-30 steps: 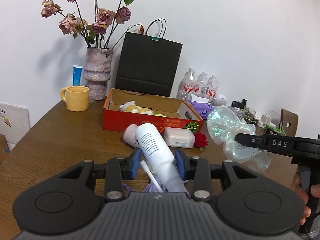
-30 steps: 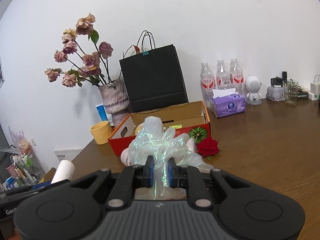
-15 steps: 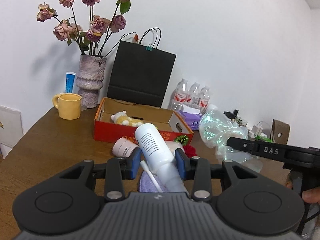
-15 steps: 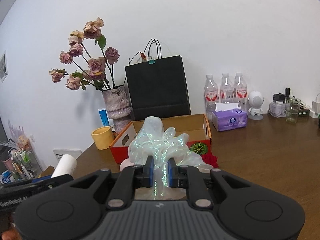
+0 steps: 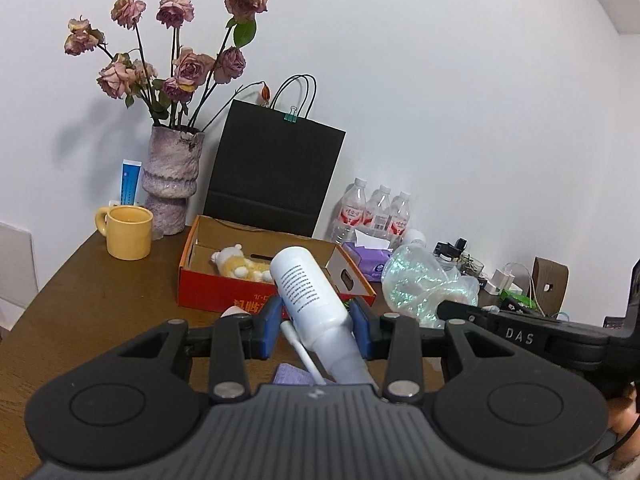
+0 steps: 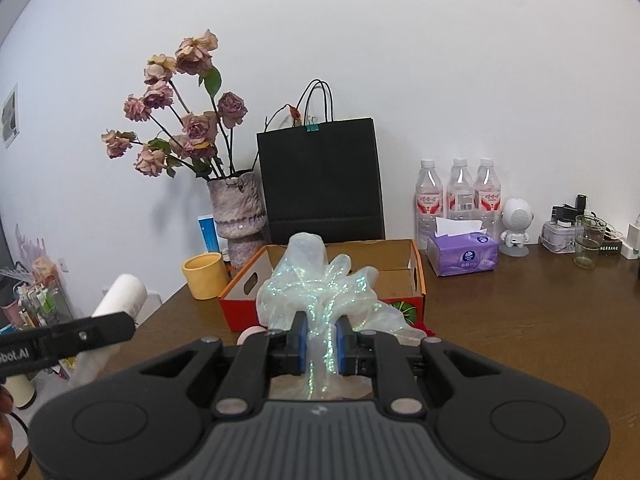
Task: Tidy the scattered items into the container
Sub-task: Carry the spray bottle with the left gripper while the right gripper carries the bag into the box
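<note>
My left gripper [image 5: 316, 322] is shut on a white bottle [image 5: 308, 292], held above the table, its base pointing toward the red cardboard box [image 5: 224, 294]. A plush toy [image 5: 238, 266] lies in that box. My right gripper [image 6: 320, 338] is shut on a bunch of iridescent sheer fabric [image 6: 320, 284], held in front of the box [image 6: 418, 280]. The fabric [image 5: 424, 284] and the right gripper's finger also show at the right of the left wrist view. The bottle [image 6: 122, 294] shows at the left of the right wrist view. A purple cloth [image 5: 292, 374] lies under the left gripper.
Behind the box stand a black paper bag [image 5: 272, 176], a vase of dried roses [image 5: 172, 178], a yellow mug [image 5: 128, 232], water bottles [image 6: 460, 196] and a purple tissue pack [image 6: 464, 254]. A pink item [image 6: 250, 334] and a red rose [image 6: 426, 330] lie by the box front.
Both grippers have risen with their loads: the table and box sit lower and farther in both views. The grips are unchanged.
</note>
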Available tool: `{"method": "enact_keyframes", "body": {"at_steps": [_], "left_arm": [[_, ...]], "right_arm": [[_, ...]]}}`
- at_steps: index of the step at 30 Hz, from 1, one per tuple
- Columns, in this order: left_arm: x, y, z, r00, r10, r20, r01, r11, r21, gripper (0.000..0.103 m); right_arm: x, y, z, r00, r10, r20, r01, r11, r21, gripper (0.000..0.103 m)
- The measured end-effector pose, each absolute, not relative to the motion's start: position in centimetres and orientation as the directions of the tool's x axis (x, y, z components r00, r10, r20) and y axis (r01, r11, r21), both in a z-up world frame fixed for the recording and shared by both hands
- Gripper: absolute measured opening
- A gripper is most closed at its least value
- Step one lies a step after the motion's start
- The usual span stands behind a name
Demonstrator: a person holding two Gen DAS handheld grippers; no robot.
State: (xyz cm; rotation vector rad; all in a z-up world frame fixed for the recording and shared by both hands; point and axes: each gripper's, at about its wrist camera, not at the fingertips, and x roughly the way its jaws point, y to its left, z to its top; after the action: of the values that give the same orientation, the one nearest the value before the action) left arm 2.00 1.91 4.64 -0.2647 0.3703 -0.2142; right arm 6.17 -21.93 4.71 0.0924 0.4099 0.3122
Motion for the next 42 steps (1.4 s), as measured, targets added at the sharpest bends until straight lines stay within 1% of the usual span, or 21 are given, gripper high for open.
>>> {"method": "enact_keyframes", "body": {"at_steps": [12,20,28,34,38,42], "left_arm": [[4.6,2.4,5.6,0.911,-0.262,-0.319,0.164,0.939,-0.303,0.038],[7.0,2.8,5.6,0.911,-0.266,-0.316,0.161,0.933,-0.323,0.038],[9.9,3.5,6.0,0.923,-0.262,-0.281,0.159,0.927,-0.341,0.038],[13.0,3.6,6.6,0.923,-0.268,-0.276,0.165,0.924,-0.346,0.038],[14.8,3.6,7.1,0.928,-0.265,-0.264,0.164,0.923,-0.349,0.038],[16.3,3.9,7.1,0.933,-0.267,-0.241,0.163,0.911,-0.38,0.038]], "right_arm": [[8.7,-21.1,5.3,0.867,0.324,-0.378,-0.288,0.946,0.151,0.012],[10.9,-20.5,5.2,0.865,0.34,-0.368,-0.286,0.938,0.195,0.012],[13.6,-20.2,5.5,0.877,0.338,-0.342,-0.274,0.936,0.221,0.012],[16.9,-19.4,5.7,0.869,0.341,-0.358,-0.27,0.934,0.233,0.012],[18.9,-19.1,6.2,0.873,0.344,-0.345,-0.271,0.931,0.244,0.012],[20.7,-18.9,6.6,0.879,0.354,-0.319,-0.271,0.922,0.275,0.012]]}}
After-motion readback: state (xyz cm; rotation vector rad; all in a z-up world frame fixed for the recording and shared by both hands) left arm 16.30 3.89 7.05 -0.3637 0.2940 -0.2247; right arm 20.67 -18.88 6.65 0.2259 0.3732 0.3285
